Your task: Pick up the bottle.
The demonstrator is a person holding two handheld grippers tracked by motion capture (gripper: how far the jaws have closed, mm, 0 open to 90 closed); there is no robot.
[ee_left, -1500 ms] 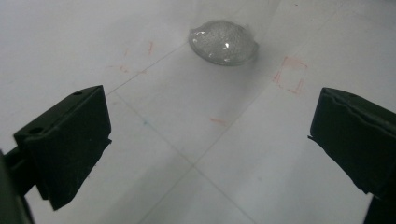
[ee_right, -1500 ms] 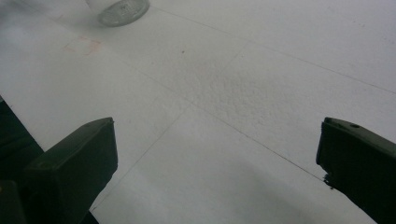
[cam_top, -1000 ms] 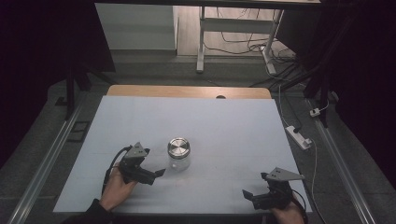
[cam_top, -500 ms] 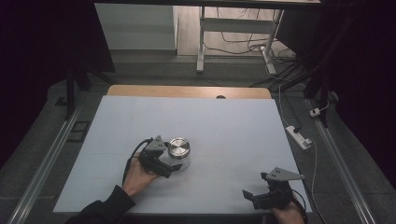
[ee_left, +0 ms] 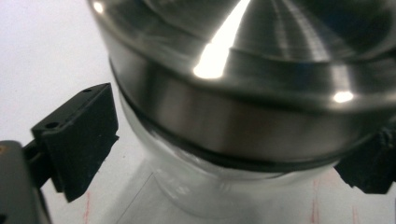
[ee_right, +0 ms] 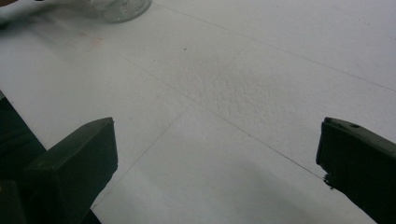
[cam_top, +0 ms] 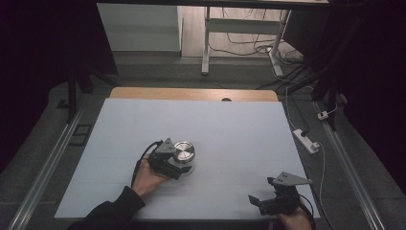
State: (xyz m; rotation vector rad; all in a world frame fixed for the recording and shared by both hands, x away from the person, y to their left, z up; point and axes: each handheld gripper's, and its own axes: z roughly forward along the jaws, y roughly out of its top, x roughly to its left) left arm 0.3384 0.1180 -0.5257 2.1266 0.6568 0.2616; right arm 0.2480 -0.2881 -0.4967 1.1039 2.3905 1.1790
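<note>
A glass jar with a shiny metal lid stands upright near the middle of the white tabletop. My left gripper comes at it from the near left, held by a hand in a dark sleeve. In the left gripper view the jar looms close, and the left gripper is open with one black jaw on each side of the glass body, just under the lid. My right gripper rests open near the front right edge. In the right gripper view, the right gripper holds nothing and the jar's base shows far off.
A strip of bare wood runs along the table's far edge. On the floor to the right lies a white power strip with its cable. A desk frame and loose cables stand beyond the table.
My left gripper has moved right and forward from the near left up to the jar, and its jaws now stand on either side of it. The right gripper has stayed put.
</note>
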